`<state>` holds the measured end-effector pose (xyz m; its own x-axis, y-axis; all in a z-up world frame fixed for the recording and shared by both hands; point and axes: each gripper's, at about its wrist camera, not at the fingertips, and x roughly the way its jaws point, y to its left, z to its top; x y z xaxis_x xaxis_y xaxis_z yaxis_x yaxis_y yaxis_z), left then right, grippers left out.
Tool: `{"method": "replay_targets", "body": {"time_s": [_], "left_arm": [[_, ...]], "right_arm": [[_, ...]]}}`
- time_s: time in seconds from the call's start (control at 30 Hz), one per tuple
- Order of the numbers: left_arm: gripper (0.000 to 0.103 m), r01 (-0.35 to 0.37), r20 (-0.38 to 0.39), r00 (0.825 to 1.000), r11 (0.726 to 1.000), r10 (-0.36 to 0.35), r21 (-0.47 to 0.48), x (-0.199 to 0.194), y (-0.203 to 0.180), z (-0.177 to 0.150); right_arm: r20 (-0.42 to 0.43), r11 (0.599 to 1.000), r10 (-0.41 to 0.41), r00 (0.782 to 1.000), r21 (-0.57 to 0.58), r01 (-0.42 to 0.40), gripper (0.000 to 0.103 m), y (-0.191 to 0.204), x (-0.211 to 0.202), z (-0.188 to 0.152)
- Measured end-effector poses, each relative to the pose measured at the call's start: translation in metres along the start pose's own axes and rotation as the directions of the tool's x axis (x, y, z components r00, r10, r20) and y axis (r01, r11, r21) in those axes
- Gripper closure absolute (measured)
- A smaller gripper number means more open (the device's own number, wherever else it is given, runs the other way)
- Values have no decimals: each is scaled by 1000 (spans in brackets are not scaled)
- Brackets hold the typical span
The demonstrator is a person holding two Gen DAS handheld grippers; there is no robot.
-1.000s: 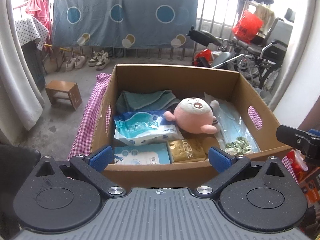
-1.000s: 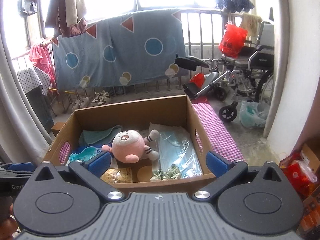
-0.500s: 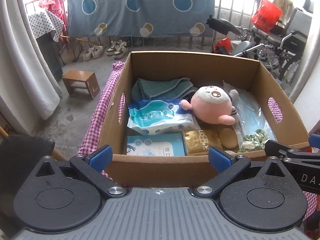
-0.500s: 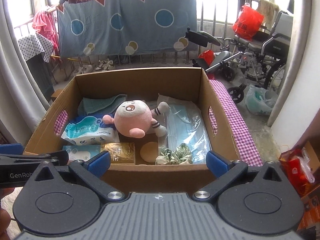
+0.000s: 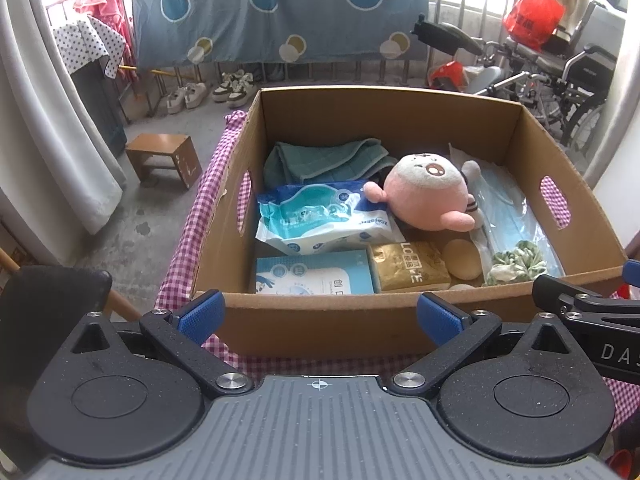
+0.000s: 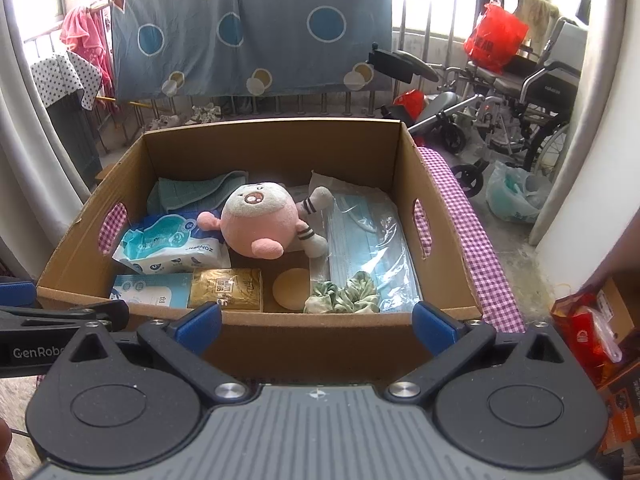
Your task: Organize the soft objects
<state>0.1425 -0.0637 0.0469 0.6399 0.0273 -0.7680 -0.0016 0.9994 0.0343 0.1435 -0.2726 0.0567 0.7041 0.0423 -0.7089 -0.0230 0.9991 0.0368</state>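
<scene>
Left wrist view shows our left hand-held gripper (image 5: 319, 316) spread wide and empty before the cardboard box (image 5: 320, 320), plus a wooden stool (image 5: 162, 156) the other view lacks. Our right hand-held gripper (image 6: 317, 322) also gapes empty; only there we see the floor bag (image 6: 514, 196). Inside the box, the pink plush (image 6: 258, 226) half-covers the green towel (image 6: 192, 196).

black tongs (image 5: 319, 316), blue pads (image 5: 201, 315), silver screws, ribbed grey body.
</scene>
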Motion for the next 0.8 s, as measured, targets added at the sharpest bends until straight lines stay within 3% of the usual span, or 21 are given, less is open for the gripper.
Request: {"method": "replay_targets", "body": {"time_s": [0.8], "left_arm": [[1,2,-1,1000,1000,-2,-1,0,2,0]], "right_arm": [[4,1000,-5,1000,-7,5,0,1,-2,2]]}}
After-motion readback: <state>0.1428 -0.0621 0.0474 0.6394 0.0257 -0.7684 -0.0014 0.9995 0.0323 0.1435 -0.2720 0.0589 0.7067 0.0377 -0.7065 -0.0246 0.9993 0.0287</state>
